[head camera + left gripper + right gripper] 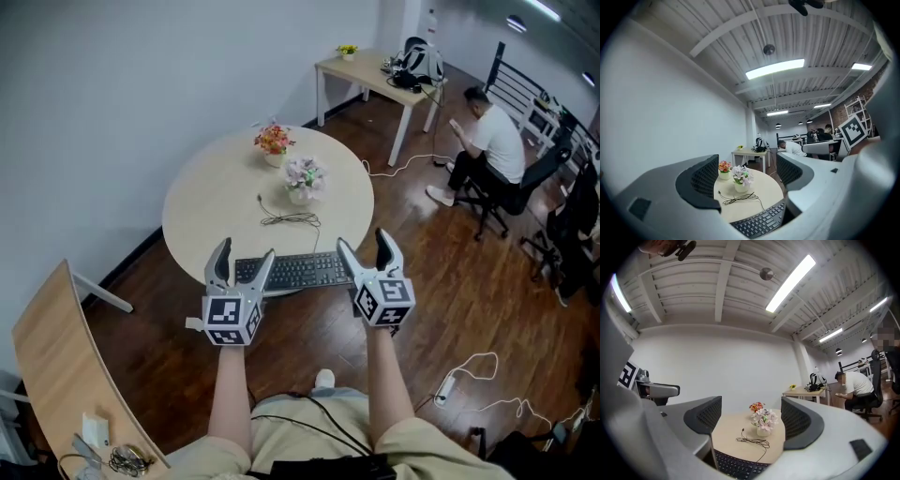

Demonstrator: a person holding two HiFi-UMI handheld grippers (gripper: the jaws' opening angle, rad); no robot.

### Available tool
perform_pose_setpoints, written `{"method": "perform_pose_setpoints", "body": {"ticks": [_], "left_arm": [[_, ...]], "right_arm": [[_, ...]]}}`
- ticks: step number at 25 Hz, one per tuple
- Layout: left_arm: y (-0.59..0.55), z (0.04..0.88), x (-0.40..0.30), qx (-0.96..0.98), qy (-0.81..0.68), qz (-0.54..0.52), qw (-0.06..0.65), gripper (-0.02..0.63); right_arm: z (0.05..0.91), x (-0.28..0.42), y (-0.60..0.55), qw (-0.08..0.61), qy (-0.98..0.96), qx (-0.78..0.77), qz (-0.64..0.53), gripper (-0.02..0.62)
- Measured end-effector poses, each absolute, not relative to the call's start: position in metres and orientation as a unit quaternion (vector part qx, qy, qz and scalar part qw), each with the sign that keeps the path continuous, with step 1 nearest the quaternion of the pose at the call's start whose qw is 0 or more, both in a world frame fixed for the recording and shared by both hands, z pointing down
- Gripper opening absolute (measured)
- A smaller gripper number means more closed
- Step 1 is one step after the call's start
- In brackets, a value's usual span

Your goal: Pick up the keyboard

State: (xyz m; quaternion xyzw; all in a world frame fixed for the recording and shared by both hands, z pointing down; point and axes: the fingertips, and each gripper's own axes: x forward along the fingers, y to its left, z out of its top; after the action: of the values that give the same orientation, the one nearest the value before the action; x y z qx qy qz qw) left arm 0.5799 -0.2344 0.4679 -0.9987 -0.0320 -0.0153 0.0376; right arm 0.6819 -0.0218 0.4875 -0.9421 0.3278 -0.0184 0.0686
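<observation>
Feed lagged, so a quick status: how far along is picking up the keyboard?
Done: the left gripper and right gripper are placed by the two ends of the keyboard. In hand: nothing, both have jaws apart and empty. Left: closing on the keyboard and lifting it; it lies flat at the near edge of the table.

My keyboard (291, 272) is black. The round surface (211, 211) under it is pale beige with a faint wood tone. Left of its end, my left tongs (246, 258) are grey, and so are my right tongs (364, 246) at its other end. Their pads (701, 180) are black with a fine grid texture, and the cubes (231, 321) are white with black square markers. Beyond the keyboard is a thin black cable (289, 218). Farther beyond are pink-white flowers (305, 173) and orange-red flowers (273, 140), both in whitish pots. The floor (450, 281) is dark brown planks.
</observation>
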Motion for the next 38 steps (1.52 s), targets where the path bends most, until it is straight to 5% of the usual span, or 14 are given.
{"method": "perform_pose_setpoints", "body": {"ticks": [8,27,34,38], "left_arm": [[-0.237,0.507,0.609,-0.997,-0.019,-0.062,0.046,0.370],[-0.326,0.495,0.703,-0.997,-0.074,-0.037,-0.001,0.370],[-0.305,0.531,0.728,-0.991,-0.110,-0.069,-0.012,0.370],[-0.287,0.537,0.742,-0.989,-0.123,-0.083,-0.001,0.370]], "right_arm": [[0.543,0.727,-0.028,0.082,0.340,-0.934,-0.075,0.408],[0.518,0.790,-0.075,0.042,0.282,-0.956,-0.067,0.408],[0.610,0.774,-0.025,0.040,0.239,-0.963,-0.114,0.409],[0.720,0.751,0.007,0.107,0.197,-0.953,-0.205,0.407]]}}
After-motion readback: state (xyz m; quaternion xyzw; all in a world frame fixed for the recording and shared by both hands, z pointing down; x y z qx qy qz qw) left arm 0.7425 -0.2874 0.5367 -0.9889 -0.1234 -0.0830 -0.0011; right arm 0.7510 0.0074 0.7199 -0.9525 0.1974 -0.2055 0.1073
